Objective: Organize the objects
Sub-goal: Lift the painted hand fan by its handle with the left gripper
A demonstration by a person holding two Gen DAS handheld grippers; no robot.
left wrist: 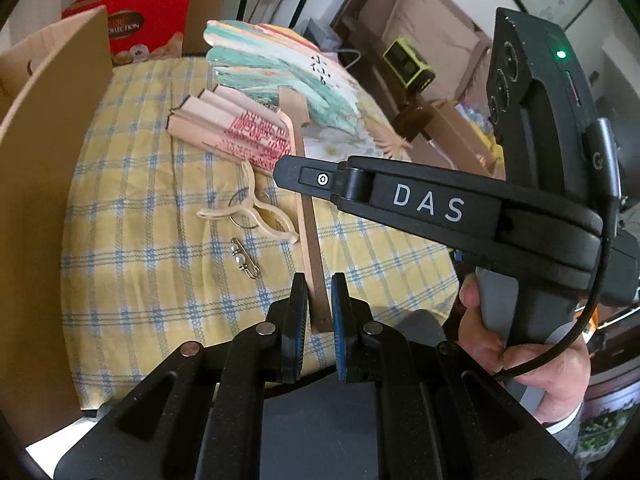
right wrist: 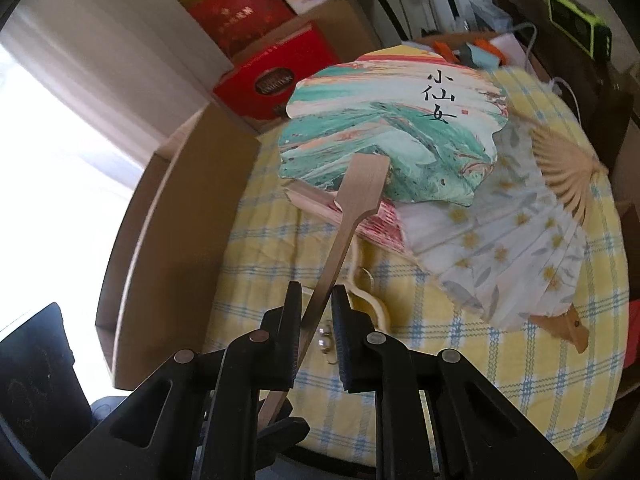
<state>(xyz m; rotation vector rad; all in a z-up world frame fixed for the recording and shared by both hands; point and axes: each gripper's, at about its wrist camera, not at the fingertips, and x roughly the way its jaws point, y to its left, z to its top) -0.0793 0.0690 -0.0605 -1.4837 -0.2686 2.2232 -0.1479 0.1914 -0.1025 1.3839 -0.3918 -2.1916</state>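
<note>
A paddle fan (right wrist: 384,136) with a teal marbled face and black characters has a long wooden handle (right wrist: 340,240). My right gripper (right wrist: 316,312) is shut on the middle of that handle. My left gripper (left wrist: 320,300) is shut on the handle's end (left wrist: 316,264). In the left wrist view the right gripper (left wrist: 286,172) reaches in from the right, held by a hand (left wrist: 520,352), and the fan's face (left wrist: 280,64) tilts over a folded red-printed fan (left wrist: 240,128). An open white folding fan (right wrist: 500,248) with yellow flowers lies under the paddle fan's right side.
On the yellow checked cloth (left wrist: 152,280) lie a cream forked wooden piece (left wrist: 256,216), a key ring (left wrist: 240,204) and a pearl pin (left wrist: 244,264). A cardboard box wall (left wrist: 40,200) stands at the left. A red chocolate box (left wrist: 148,24) and a green device (left wrist: 408,64) sit behind.
</note>
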